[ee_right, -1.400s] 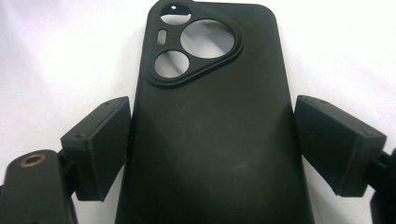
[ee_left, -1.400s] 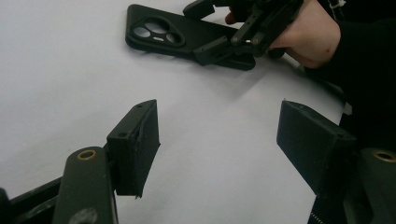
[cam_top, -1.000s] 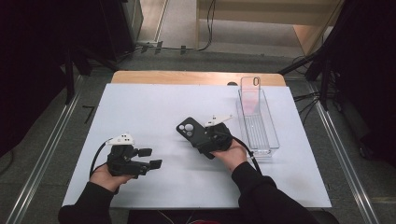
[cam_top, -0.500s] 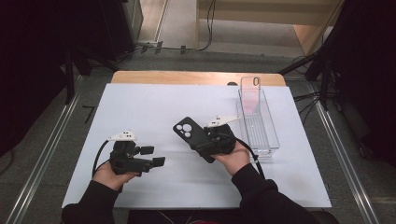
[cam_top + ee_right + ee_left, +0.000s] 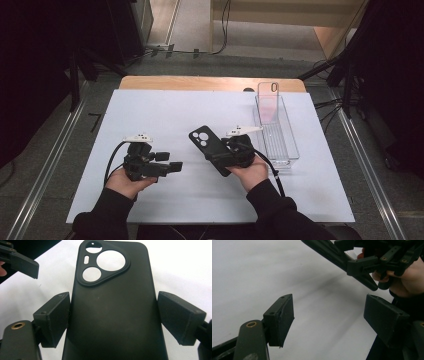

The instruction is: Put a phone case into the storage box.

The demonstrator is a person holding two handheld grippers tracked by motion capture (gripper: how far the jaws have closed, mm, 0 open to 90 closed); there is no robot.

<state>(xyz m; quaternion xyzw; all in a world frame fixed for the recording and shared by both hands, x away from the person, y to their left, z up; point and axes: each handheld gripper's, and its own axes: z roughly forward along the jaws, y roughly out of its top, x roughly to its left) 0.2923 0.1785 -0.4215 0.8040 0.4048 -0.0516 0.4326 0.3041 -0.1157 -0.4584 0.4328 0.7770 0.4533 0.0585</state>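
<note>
A black phone case (image 5: 205, 141) with round camera cutouts hangs above the white tabletop (image 5: 165, 110). My right gripper (image 5: 216, 159) is shut on its long edges, and the case (image 5: 112, 315) lies between both pads (image 5: 53, 317) in the right gripper view. My left gripper (image 5: 170, 161) is to the left of the case, apart from it, pointing at it. Its jaws have just been opening and stand open (image 5: 332, 317) with nothing between them. The left gripper view has the case (image 5: 329, 252) and the right gripper (image 5: 372, 265) at the upper right.
A clear plastic bin (image 5: 276, 135) lies on the table's right side. A clear phone case (image 5: 268, 102) leans at its far end. A wooden edge (image 5: 200, 82) runs along the back of the table. Metal rails line the floor on both sides.
The left gripper has moved right toward the case and risen a little. The right gripper has carried the case slightly left and up.
</note>
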